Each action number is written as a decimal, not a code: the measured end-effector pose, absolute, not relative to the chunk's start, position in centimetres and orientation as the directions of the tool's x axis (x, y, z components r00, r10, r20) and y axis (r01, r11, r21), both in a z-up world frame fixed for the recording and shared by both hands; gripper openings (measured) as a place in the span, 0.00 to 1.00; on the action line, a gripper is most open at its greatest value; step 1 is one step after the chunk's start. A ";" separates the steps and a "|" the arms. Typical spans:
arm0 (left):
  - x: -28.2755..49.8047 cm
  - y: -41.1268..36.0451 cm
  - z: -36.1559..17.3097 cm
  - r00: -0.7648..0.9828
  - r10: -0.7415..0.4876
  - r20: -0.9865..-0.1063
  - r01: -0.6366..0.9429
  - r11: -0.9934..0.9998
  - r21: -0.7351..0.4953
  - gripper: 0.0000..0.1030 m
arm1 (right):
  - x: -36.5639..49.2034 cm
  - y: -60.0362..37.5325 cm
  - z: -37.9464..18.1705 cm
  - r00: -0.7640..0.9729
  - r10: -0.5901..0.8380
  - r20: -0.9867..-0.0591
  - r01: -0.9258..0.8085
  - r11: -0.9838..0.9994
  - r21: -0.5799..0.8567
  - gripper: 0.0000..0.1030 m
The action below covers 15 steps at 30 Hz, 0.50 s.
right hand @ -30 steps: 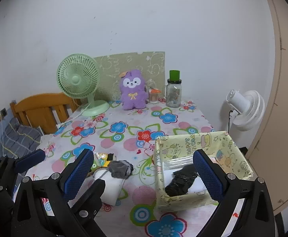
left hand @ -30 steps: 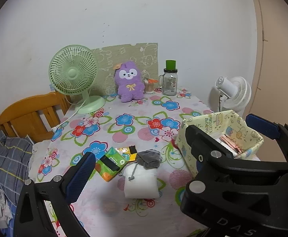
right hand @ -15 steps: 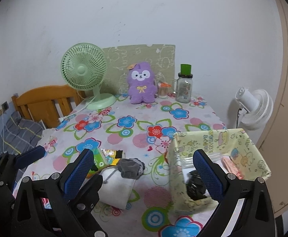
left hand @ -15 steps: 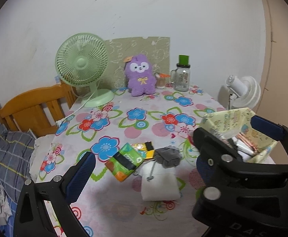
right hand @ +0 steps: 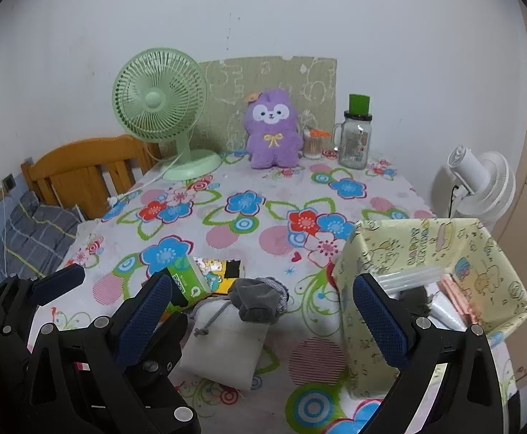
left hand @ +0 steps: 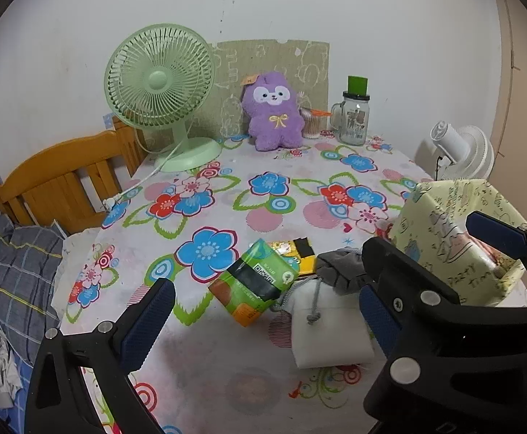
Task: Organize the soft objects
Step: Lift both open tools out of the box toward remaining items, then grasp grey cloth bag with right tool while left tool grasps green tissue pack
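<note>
**While both grippers sink toward the table, the pile is still unsorted**

Since a second ago both wrist views have dropped and moved in: the heap near the table's front edge fills more of each picture, and the yellow fabric box (right hand: 433, 253) at the front right corner now shows its side wall rather than its open top. Nothing on the floral tablecloth (left hand: 227, 195) has shifted; only the cameras have come closer.

The left gripper (left hand: 260, 322) is spread wide and empty, its blue pads framing the green tissue pack (left hand: 252, 285) and the white drawstring pouch (left hand: 328, 329). The right gripper (right hand: 260, 318) is likewise released, holding nothing, with the gray cloth (right hand: 260, 300) lying on the pouch just ahead of it. A yellow packet (right hand: 220, 271) is tucked under the tissue pack's far side.

The box already holds several items, among them something dark, some clear wrapping and a pink strip. The approach suggests a pickup is about to begin, most likely the gray cloth or the pouch, both close beside the box's left wall. The purple plush (left hand: 274, 112) sits upright at the back edge, between the green fan (left hand: 162, 83) and the glass jar (left hand: 354, 119), well apart from the grippers.
</note>
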<state>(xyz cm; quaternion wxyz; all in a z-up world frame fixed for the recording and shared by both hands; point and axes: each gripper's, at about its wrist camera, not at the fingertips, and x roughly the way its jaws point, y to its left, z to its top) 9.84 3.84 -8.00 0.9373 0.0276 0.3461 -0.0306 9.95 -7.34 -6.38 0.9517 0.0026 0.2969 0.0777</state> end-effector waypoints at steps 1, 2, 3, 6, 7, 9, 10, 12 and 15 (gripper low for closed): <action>10.1 4.0 -8.2 0.756 -0.038 -0.654 0.075 0.997 0.029 1.00 | 10.2 -7.2 -6.6 0.809 0.150 -0.569 -0.147 0.988 0.051 0.99; 10.3 4.1 -8.4 0.752 -0.037 -0.658 0.073 0.997 0.027 1.00 | 10.4 -7.1 -6.8 0.807 0.150 -0.571 -0.148 0.988 0.050 0.98; 10.5 4.2 -8.6 0.749 -0.035 -0.661 0.070 0.997 0.026 1.00 | 10.7 -6.8 -7.1 0.804 0.150 -0.575 -0.150 0.988 0.049 0.95; 11.1 4.6 -9.1 0.740 -0.030 -0.672 0.064 0.998 0.026 1.00 | 11.3 -6.5 -7.6 0.803 0.153 -0.576 -0.152 0.987 0.049 0.93; 11.3 4.7 -9.3 0.737 -0.029 -0.675 0.064 0.998 0.027 1.00 | 11.5 -6.4 -7.7 0.800 0.156 -0.579 -0.155 0.986 0.052 0.93; 11.7 4.8 -9.7 0.733 -0.026 -0.680 0.065 0.997 0.031 1.00 | 12.1 -6.3 -8.2 0.791 0.168 -0.588 -0.163 0.985 0.063 0.93; 11.9 4.8 -9.9 0.730 -0.024 -0.683 0.064 0.997 0.034 1.00 | 12.2 -6.2 -8.4 0.788 0.174 -0.591 -0.165 0.984 0.069 0.92; 12.4 4.8 -10.3 0.724 -0.020 -0.689 0.062 0.997 0.036 1.00 | 12.8 -6.2 -8.9 0.779 0.182 -0.600 -0.167 0.983 0.081 0.91; 13.1 4.9 -10.9 0.712 -0.016 -0.702 0.062 0.997 0.039 1.00 | 13.6 -6.2 -9.6 0.765 0.187 -0.616 -0.169 0.982 0.089 0.89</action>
